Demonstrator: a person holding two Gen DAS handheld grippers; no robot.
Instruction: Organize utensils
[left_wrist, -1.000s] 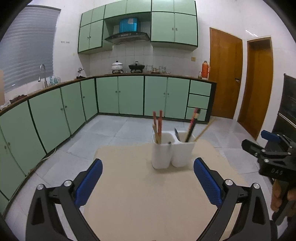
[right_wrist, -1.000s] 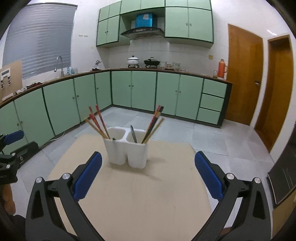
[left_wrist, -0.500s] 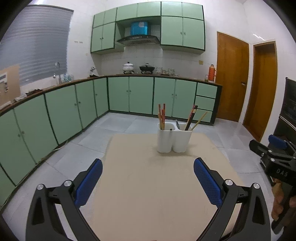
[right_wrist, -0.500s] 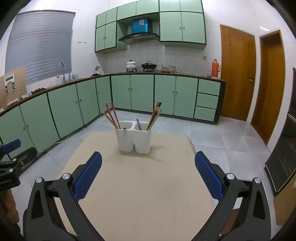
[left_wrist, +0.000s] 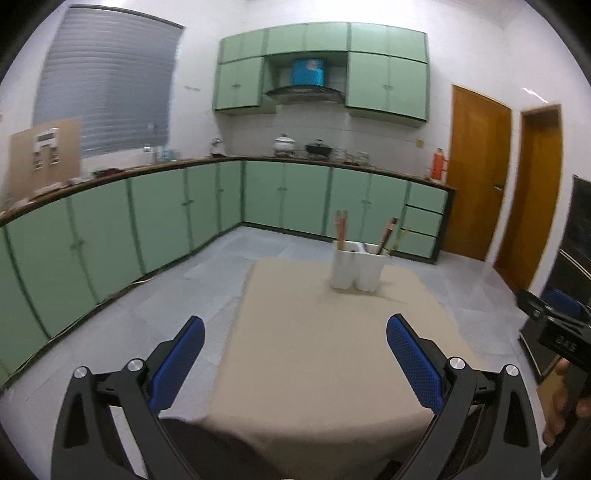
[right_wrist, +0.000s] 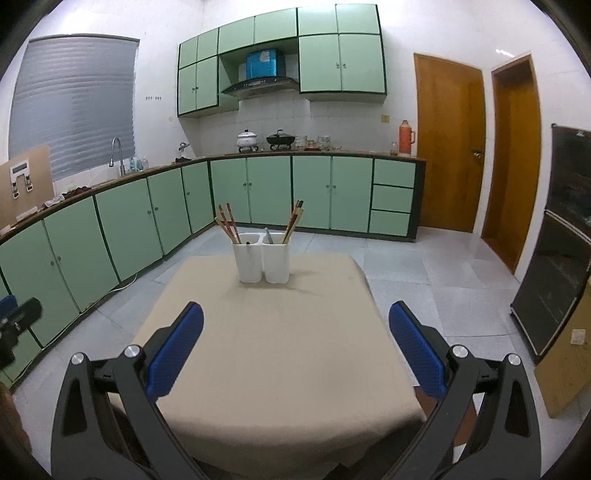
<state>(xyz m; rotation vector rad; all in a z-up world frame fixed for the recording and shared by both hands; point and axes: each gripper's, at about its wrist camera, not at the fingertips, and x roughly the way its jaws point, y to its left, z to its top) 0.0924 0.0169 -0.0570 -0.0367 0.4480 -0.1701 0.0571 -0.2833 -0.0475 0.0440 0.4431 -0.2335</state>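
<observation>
A white two-compartment utensil holder (right_wrist: 263, 261) stands at the far end of a table with a beige cloth (right_wrist: 269, 354). Red and wooden chopsticks (right_wrist: 227, 222) lean in its left compartment; more chopsticks (right_wrist: 294, 220) and a dark-handled utensil are in the right one. The holder also shows in the left wrist view (left_wrist: 356, 268). My left gripper (left_wrist: 295, 360) is open and empty, held back above the near left part of the table. My right gripper (right_wrist: 295, 350) is open and empty above the near edge.
Green kitchen cabinets (right_wrist: 269, 192) line the far and left walls, with pots on the counter. Two wooden doors (right_wrist: 448, 144) are at the right. A dark oven unit (right_wrist: 554, 258) and a cardboard box stand at the far right. The floor is grey tile.
Both grippers have pulled back and up from the holder, which now looks smaller and farther away. The left view has also swung left. Both stay open.
</observation>
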